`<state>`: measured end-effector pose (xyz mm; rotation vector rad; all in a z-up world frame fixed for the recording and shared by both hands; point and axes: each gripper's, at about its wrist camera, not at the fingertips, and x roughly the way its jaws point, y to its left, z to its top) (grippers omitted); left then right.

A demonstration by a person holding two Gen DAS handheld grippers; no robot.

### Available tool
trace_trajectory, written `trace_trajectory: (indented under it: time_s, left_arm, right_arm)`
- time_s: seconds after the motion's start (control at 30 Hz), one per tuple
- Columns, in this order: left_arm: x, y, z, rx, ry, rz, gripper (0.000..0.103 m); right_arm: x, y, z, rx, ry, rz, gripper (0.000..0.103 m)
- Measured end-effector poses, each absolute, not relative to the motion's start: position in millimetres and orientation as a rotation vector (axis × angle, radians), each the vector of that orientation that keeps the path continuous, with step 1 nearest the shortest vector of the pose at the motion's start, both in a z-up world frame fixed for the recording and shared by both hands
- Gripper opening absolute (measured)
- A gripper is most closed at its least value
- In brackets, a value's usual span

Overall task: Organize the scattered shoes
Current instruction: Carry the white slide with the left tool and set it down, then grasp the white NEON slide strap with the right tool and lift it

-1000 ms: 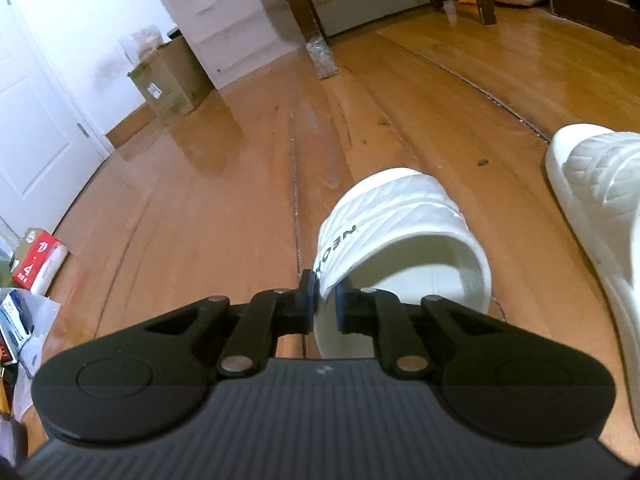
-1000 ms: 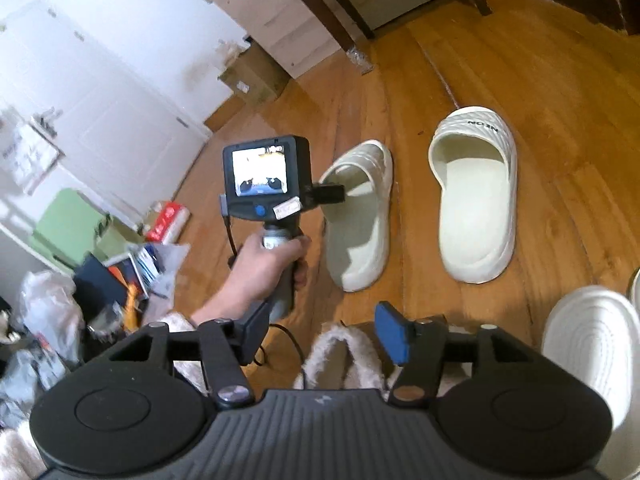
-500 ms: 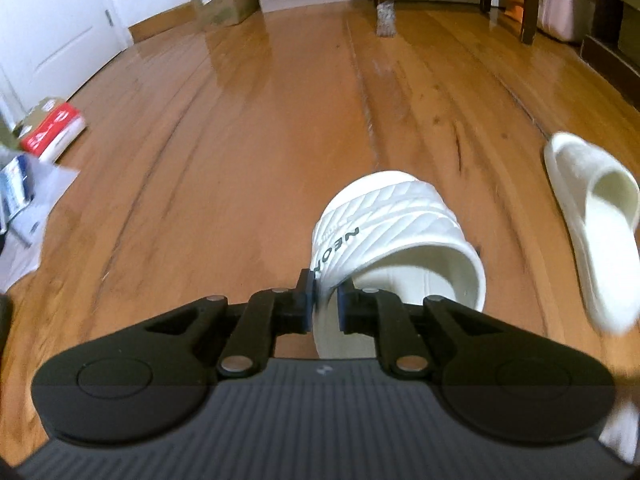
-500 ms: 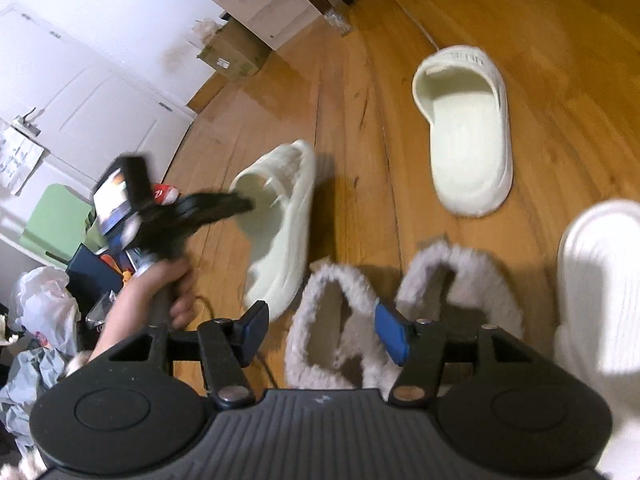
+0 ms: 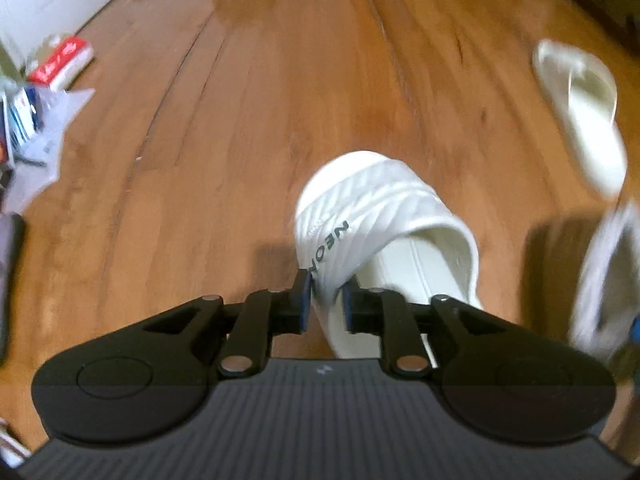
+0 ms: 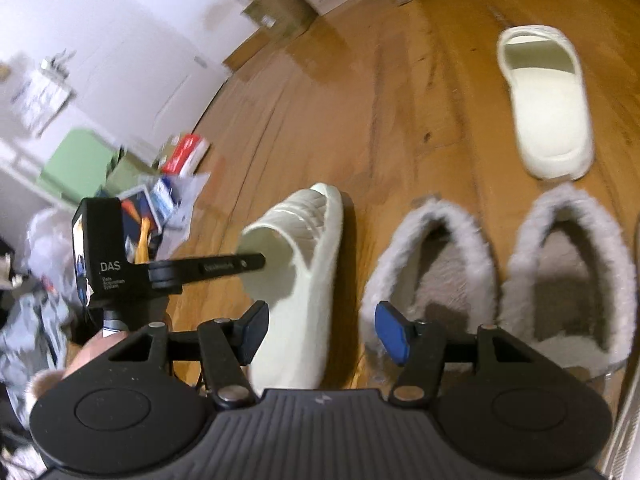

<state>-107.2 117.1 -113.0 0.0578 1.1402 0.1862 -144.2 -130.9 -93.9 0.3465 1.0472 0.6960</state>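
Here we hold one white slide sandal (image 5: pixel 384 232) in the left gripper (image 5: pixel 326 300): its fingers are closed narrow on the side edge of the strap, next to the printed lettering. In the right wrist view the same sandal (image 6: pixel 304 264) lies along the wood floor (image 6: pixel 400 120) just left of a pair of grey furry slippers (image 6: pixel 500 280), toe pointing away from us. Whether its sole rests on the boards or hangs just above them, we cannot tell. Its mate, the second white sandal (image 6: pixel 548 96), lies well apart, farther out and to the right, also toe away. The furry slippers stand side by side, touching or nearly so.

We judge the step in hand to be the placing of the gripped sandal in a row beside the furry pair. The next move calls for settling the sole flat, parallel to the slippers, before the fingers release the strap. The soft strap may spring back on release and turn the sandal. The far sandal remains out of line with the row.

The right gripper (image 6: pixel 320 332) hangs wide apart and holds nothing, above the gap between the sandal and the nearest slipper.

The floor is glossy plank wood, smooth and level. At the left edge lies a heap of papers and packets (image 6: pixel 168 196), with a red pack (image 5: pixel 60 60) near a white wall. A cardboard box (image 6: pixel 276 16) stands against the wall farther off. Both views are blurred.
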Motion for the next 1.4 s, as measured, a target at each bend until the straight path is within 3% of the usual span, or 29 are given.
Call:
trace_trajectory:
  time_s: [0.03,0.07,0.1,0.27,0.43,0.63,0.73,0.83,1.0,1.4]
  left_arm:
    - [-112,119,-113,0.055,1.174,0.191,0.054]
    - [-119,127,-112,-0.005,1.203,0.198,0.074]
    - [-127,140,-110,-0.11,1.218,0.2,0.085]
    - [-150,205,-109,-0.619,1.163,0.001,0.089]
    - [-163,247,-125,-0.832,1.191,0.082,0.089]
    - [-159,242,-117,-0.787,1.162,0.021,0.089]
    - [-155,227,-117,-0.574,1.211,0.09,0.089]
    - [-158,228,-119,-0.485,1.23,0.198,0.089]
    - [-162,246,-125,-0.612,1.191,0.107,0.089]
    - [-170,263,-140,-0.699,1.18,0.121,0.089]
  right_arm:
    - [-147,-126,-92,0.319,1.053,0.706,0.061]
    - [-149,-120,-90,0.291,1.059,0.716,0.063]
    - [-152,-115,-88,0.263,1.065,0.726,0.063]
    - [-162,-81,-66,0.09,1.105,0.821,0.066]
    - [-186,-25,-7,-0.328,1.066,1.021,0.079]
    - [-207,22,-3,-0.892,1.005,1.112,0.085]
    - [-198,44,-14,-1.024,0.994,1.109,0.087]
    - [-181,55,-29,-1.061,0.986,1.096,0.089]
    - [-153,62,-55,-1.141,0.886,1.11,0.089]
    - [-124,99,-75,-1.243,0.944,1.275,0.088]
